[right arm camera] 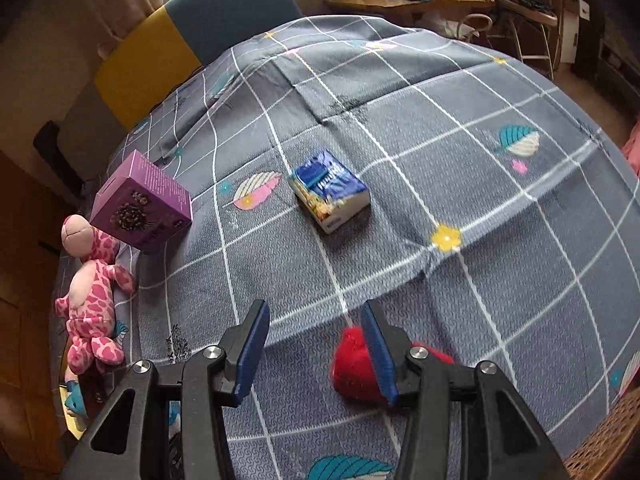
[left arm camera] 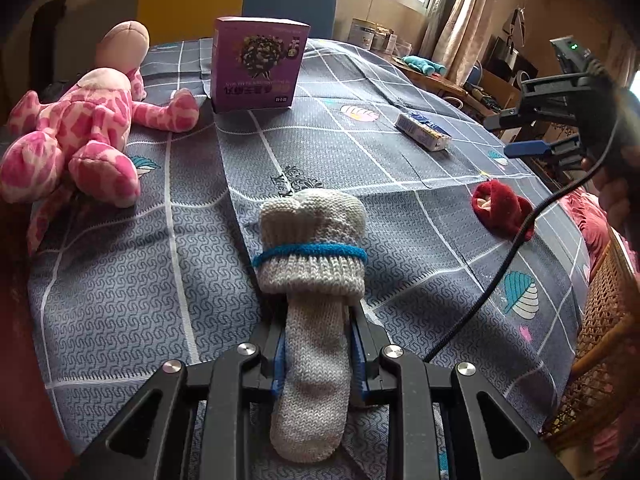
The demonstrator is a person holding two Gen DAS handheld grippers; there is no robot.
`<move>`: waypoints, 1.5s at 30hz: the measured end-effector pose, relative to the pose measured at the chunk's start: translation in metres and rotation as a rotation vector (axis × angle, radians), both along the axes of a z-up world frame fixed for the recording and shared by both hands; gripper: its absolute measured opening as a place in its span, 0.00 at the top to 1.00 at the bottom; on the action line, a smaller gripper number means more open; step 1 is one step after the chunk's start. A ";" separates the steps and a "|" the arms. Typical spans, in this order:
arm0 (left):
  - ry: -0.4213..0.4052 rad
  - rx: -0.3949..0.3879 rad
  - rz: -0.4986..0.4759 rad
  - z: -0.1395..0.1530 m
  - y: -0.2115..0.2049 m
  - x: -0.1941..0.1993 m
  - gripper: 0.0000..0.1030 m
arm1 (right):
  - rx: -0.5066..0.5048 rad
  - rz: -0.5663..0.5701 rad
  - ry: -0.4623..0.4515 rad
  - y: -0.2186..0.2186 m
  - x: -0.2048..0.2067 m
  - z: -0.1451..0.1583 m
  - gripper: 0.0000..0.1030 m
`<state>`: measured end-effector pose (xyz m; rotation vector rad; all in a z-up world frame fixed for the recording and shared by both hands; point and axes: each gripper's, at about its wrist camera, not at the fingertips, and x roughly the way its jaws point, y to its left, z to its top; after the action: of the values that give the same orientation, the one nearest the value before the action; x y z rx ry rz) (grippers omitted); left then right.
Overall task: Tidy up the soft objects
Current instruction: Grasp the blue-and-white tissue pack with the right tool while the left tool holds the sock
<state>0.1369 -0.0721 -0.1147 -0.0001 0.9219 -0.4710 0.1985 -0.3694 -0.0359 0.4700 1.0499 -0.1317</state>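
Two soft things lie on the checked bedspread (left arm camera: 120, 280). At left, the left gripper (left arm camera: 318, 344) is clamped on a rolled grey knit sock (left arm camera: 312, 264) with a blue band: light, squashy, best pinched mid-roll. At right, the right gripper (right arm camera: 316, 344) hangs unclenched just beside the red sock (right arm camera: 352, 368), bunched and limp.

We see a rolled grey-white knitted sock (left arm camera: 312, 280) with a blue band, a crumpled red sock (left arm camera: 502, 208) and a pink spotted plush (left arm camera: 76, 140) lying apart on the bedcover.
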 end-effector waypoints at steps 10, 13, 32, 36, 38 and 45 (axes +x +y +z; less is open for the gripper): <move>0.001 -0.010 -0.007 0.000 0.001 0.000 0.75 | -0.248 0.124 0.041 0.012 0.079 -0.006 0.52; 0.007 -0.017 -0.008 0.000 0.002 0.001 0.75 | -0.356 0.186 0.073 0.018 0.104 -0.015 0.46; 0.017 -0.039 -0.001 -0.001 0.004 0.003 0.75 | -0.415 0.275 0.055 0.039 0.117 -0.019 0.58; 0.046 -0.083 0.009 0.002 0.010 0.006 0.76 | -0.297 0.329 0.028 0.083 0.080 -0.020 0.58; 0.049 -0.078 0.019 0.006 0.013 0.005 0.76 | -0.302 0.354 0.023 0.111 0.065 -0.028 0.58; 0.012 -0.063 0.062 0.022 0.027 -0.009 0.76 | -0.457 0.478 -0.015 0.166 0.034 -0.056 0.56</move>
<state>0.1283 -0.0450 -0.0929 -0.0884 0.9163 -0.4423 0.2324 -0.2030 -0.0916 -0.1968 1.0517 0.0585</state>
